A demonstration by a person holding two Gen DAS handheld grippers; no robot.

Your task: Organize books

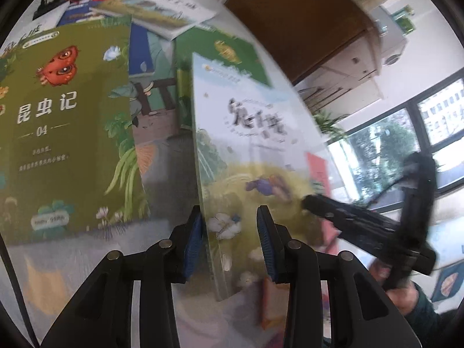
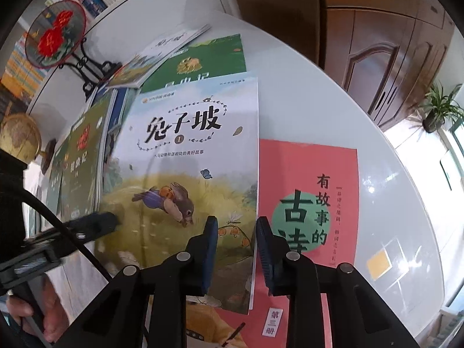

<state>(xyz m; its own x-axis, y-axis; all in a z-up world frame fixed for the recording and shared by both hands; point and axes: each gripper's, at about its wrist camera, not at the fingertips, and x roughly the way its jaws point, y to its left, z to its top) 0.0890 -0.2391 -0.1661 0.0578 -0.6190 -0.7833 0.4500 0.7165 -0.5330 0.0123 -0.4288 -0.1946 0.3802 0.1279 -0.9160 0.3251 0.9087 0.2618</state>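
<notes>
A pale book with a rabbit on its cover [image 2: 188,150] lies on the white table [image 2: 304,92], overlapping a red book [image 2: 307,179]. My right gripper [image 2: 236,249] straddles its right edge, jaws apart, with cover showing between the pads. In the left wrist view the same rabbit book [image 1: 246,150] has its left edge against one pad of my left gripper [image 1: 230,240], whose other pad stands clear over the cover. The right gripper [image 1: 310,203] appears blurred at the book's far side. The left gripper [image 2: 98,223] touches the book's left edge.
A green insect book [image 1: 66,121] lies to the left on other books. Another green book [image 2: 203,58] and a second rabbit book [image 2: 162,49] lie behind. A fan ornament on a stand [image 2: 55,34] and a globe [image 2: 20,136] stand at the table's back. Wooden cabinets [image 2: 377,43] stand beyond.
</notes>
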